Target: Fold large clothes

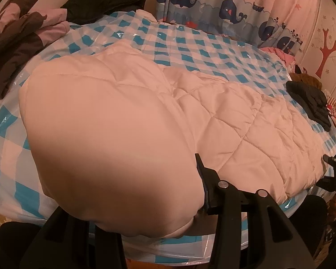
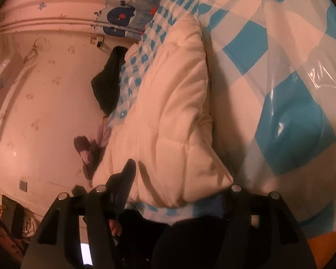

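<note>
Warm, dim indoor light is tinting everything orange-pink in both my views. Glare is glinting off the plastic sheet [image 2: 320, 76]. The near bulge of the jacket [image 1: 105, 139] is blurring out of focus, a soft shadow darkening its lower side. Fisheye is bending the edges; dark vignette is crowding the corners.

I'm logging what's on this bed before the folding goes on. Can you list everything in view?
quilted jacket: one, pale pink-white, spread across the bed, near edge lifted
checked cover: one, blue and white under clear plastic, over the bed
black garment: one, far corner
brown and lilac clothes: pile, far left edge
dark gloves: black, right edge
whale curtain: one, blue, behind the bed
left gripper: black, clamped on jacket's edge
right gripper: black, around jacket's corner
</note>
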`<control>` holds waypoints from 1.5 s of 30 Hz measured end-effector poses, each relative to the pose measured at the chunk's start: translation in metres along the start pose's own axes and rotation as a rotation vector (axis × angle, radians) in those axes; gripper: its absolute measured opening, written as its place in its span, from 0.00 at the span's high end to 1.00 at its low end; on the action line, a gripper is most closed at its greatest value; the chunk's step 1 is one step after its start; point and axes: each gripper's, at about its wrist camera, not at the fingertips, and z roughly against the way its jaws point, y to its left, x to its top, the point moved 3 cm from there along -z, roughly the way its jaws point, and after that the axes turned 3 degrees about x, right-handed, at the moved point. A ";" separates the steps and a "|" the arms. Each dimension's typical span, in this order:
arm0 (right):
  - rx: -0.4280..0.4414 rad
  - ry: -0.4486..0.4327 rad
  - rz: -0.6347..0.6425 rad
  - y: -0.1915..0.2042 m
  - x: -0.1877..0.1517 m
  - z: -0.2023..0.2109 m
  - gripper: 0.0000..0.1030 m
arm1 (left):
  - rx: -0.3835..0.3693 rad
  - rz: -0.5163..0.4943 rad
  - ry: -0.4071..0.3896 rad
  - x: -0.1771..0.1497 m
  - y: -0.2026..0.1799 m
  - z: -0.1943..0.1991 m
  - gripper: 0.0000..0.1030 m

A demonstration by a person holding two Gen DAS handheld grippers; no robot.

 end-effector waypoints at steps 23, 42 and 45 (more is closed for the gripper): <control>-0.229 -0.338 -0.034 -0.006 0.014 0.086 0.44 | -0.024 -0.039 -0.026 -0.003 0.001 -0.005 0.57; -0.646 -0.066 0.620 0.121 0.109 -0.175 0.24 | -0.438 0.550 0.128 -0.012 0.089 -0.042 0.17; -0.582 -0.016 0.754 0.170 0.092 -0.221 0.22 | -0.447 0.599 0.135 -0.011 0.089 -0.051 0.15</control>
